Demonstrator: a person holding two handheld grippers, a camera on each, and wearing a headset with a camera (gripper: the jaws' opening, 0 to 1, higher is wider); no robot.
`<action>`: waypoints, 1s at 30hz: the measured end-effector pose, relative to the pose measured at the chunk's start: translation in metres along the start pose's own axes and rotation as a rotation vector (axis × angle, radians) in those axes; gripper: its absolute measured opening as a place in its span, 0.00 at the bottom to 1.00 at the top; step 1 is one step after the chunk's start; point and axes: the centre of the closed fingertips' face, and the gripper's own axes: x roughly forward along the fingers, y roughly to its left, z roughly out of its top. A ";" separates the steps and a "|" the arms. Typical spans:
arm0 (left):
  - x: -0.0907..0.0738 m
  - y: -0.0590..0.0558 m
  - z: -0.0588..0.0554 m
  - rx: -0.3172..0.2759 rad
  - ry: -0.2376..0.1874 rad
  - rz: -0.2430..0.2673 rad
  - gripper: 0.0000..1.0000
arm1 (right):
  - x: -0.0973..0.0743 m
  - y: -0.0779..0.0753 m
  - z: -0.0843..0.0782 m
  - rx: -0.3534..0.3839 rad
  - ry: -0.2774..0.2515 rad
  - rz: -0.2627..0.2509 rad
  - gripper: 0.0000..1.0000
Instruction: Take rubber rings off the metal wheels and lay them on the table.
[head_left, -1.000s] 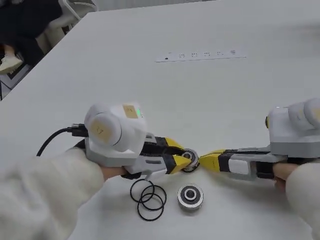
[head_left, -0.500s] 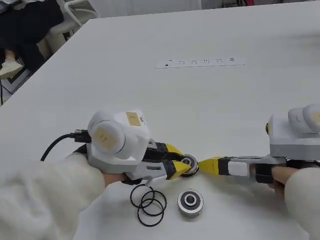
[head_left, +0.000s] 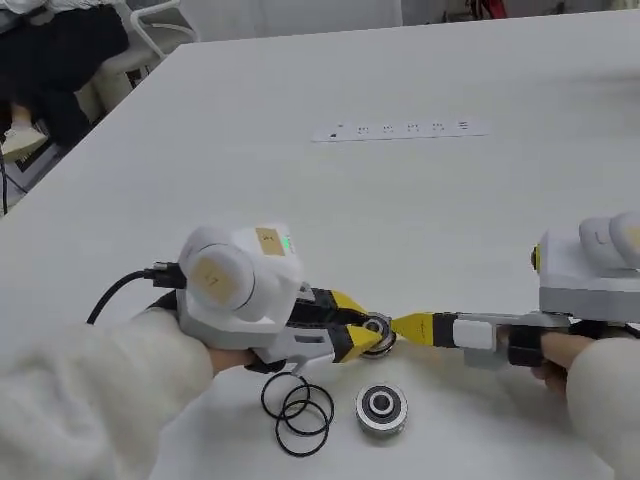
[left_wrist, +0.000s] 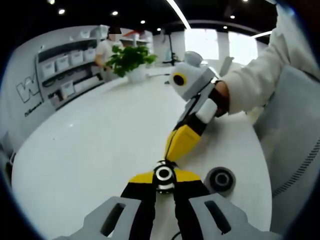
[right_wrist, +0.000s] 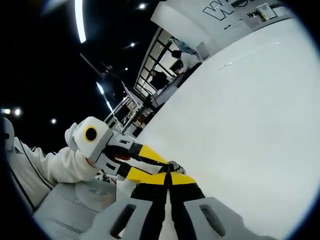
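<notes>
I count 3 rings off, lying on the worktop. Left tool clamps a wheel; right tool is closed at its rim, that ring's removal outstanding.

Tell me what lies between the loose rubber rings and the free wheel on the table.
Nothing: in the head view, bare table separates the rubber rings from the free wheel.

- I'm at a big white table in an office-like workroom, with a socket strip set in its far side.
- Far left stands a chair; shelves of bins and a potted plant line the wall.
</notes>
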 end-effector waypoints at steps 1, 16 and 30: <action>0.000 0.000 0.000 0.001 0.000 0.000 0.13 | 0.000 0.001 0.000 0.001 -0.002 0.002 0.00; 0.000 -0.001 0.000 0.004 0.002 0.006 0.13 | 0.010 0.022 0.005 0.015 -0.031 0.082 0.00; -0.006 -0.003 0.006 0.039 0.024 0.009 0.18 | -0.002 0.014 0.004 0.023 -0.034 0.031 0.00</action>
